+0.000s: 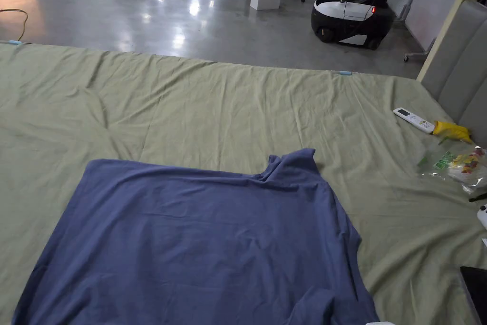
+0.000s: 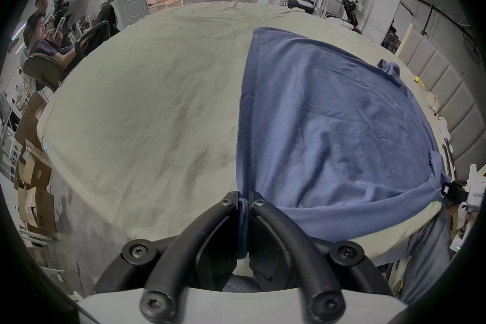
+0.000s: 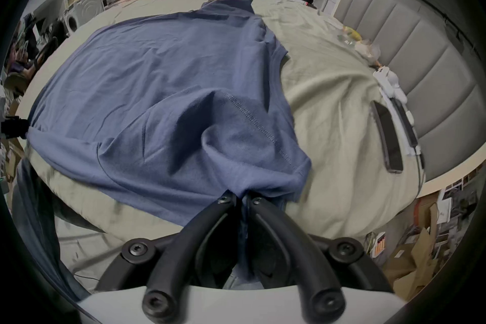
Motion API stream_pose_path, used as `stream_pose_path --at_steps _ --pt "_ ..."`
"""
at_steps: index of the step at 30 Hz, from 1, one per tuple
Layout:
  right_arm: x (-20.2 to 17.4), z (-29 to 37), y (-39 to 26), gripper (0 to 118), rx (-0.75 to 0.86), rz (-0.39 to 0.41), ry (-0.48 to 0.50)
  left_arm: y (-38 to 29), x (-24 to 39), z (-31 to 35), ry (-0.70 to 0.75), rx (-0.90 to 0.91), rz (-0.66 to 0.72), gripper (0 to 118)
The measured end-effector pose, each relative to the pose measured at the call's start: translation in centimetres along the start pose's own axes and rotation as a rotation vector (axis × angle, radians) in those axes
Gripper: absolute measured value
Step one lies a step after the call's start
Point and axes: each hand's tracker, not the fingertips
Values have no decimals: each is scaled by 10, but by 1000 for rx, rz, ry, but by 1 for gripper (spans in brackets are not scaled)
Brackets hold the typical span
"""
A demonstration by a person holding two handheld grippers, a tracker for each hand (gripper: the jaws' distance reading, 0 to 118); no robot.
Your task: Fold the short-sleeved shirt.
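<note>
Beyond and left of the blue cotton short-sleeved shirt (image 1: 199, 240), the green-sheeted bed (image 1: 190, 97) lies open. To the shirt's right, a white remote control (image 1: 413, 120), yellow wrapper (image 1: 452, 131), clear snack bag (image 1: 463, 164) and grey padded headboard (image 1: 463, 69) crowd the edge.

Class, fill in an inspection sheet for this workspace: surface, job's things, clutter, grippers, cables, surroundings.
Surface: green sheet over a bed, wrinkled.
Job's things: blue shirt spread flat, near edge lifted.
Clutter: remote, yellow item, plastic bag and dark device by the headboard.
Grippers: left gripper and right gripper each shut on the shirt's near edge.
Cables: cable on the floor, far left.
Surroundings: wheeled robot base, seated people.
</note>
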Motion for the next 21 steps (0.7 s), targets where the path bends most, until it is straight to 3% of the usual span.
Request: stream_pose_path --at_steps 12,21 --pt "2 30 12 7 71 -57 10 14 -5 17 -34 122 26 7" --pt "19 34 77 7 179 -87 36 83 29 34 -34 207 9 7"
